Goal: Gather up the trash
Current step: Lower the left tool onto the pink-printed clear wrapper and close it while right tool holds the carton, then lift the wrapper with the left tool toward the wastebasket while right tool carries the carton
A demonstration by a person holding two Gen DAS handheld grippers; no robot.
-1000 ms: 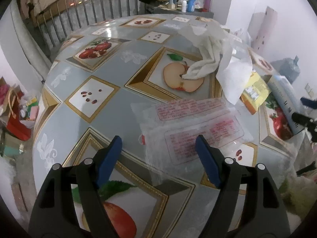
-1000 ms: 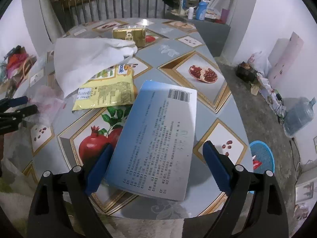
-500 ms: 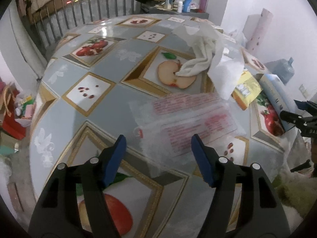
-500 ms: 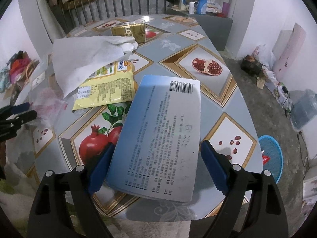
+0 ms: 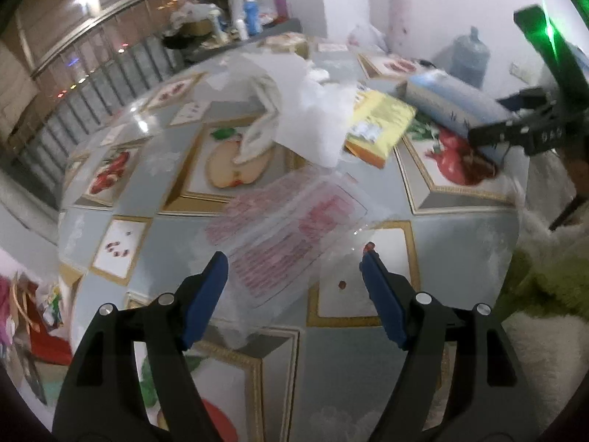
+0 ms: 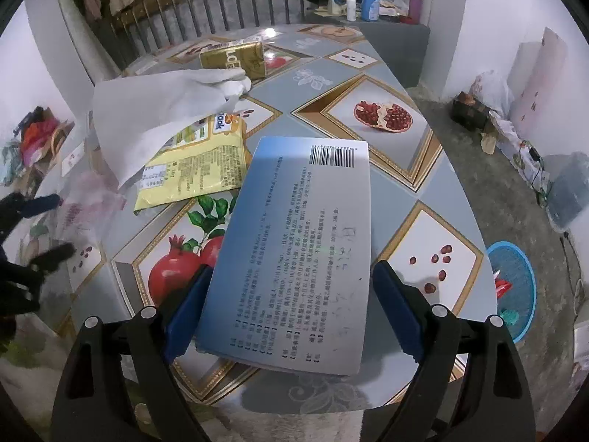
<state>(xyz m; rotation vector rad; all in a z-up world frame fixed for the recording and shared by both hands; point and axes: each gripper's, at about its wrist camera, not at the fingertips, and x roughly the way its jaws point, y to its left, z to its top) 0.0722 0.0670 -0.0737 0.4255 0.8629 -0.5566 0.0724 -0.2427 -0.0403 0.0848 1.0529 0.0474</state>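
A clear plastic wrapper [image 5: 291, 228] with red print lies flat on the fruit-patterned table [image 5: 460, 217]. My left gripper [image 5: 294, 258] hovers over its near corner with jaws opening, and the pads do not touch it. A blue-and-white printed box [image 6: 305, 239] lies at the table's near edge. My right gripper [image 6: 293, 265] straddles its near end, pads close beside its long sides, not pressing. Past the box lie a yellow snack bag [image 6: 195, 169], a white tissue sheet [image 6: 154, 110] and a gold carton [image 6: 235, 59]. The left gripper [image 6: 60, 224] shows at the left edge of the right wrist view.
A fluffy green-and-white sleeve [image 5: 552, 276] is at the table's right side. On the floor are a blue basket [image 6: 515, 287] and a water jug [image 5: 469, 55]. A metal railing [image 6: 221, 7] and a cluttered side table with bottles [image 6: 368, 0] stand behind.
The left gripper has rolled and swung toward the right arm; its jaws narrowed, then widened again over the wrapper. The right gripper's jaws drew slightly closer around the box, which stays put.
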